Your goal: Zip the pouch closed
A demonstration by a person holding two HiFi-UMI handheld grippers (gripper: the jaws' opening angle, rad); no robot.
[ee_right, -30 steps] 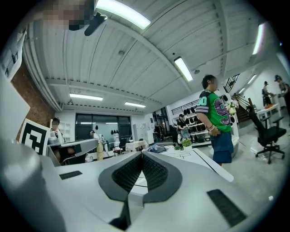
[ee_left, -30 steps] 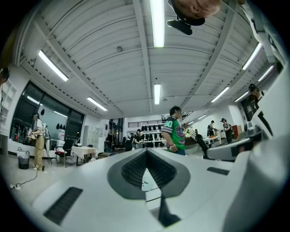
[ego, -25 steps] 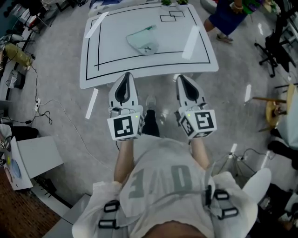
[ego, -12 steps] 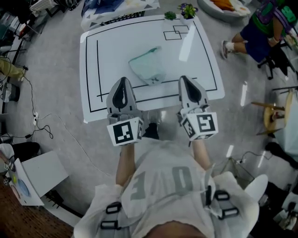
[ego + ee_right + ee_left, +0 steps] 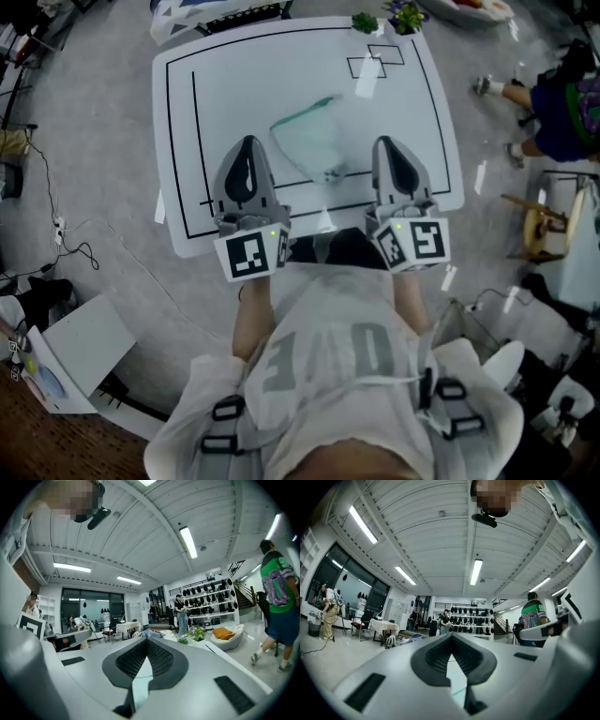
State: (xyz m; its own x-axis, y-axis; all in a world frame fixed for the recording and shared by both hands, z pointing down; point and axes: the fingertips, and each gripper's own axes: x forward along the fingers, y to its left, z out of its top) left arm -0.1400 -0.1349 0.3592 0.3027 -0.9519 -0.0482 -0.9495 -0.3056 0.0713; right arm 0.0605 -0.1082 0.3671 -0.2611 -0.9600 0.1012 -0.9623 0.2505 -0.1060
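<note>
A pale green see-through pouch [image 5: 314, 141] lies flat on the white table [image 5: 234, 84], inside its black outline, with a teal zip edge along the far side. My left gripper [image 5: 247, 142] hangs over the table's near part, just left of the pouch, jaws shut and empty. To the pouch's right my right gripper [image 5: 392, 142] is also shut on nothing. Neither touches the pouch. In the left gripper view the left gripper [image 5: 451, 634] points level across the room with its pads together. The right gripper [image 5: 146, 639] looks the same in the right gripper view.
Two small potted plants [image 5: 364, 22] [image 5: 406, 16] stand at the table's far edge near a small drawn square. A person [image 5: 562, 103] is at the right beside a wooden stool [image 5: 536, 225]. A white box [image 5: 80, 337] and cables lie on the floor at left.
The table has come closer in the head view. Both grippers, earlier over the floor short of it, now reach over its near edge on either side of the pouch. Jaws stayed shut.
</note>
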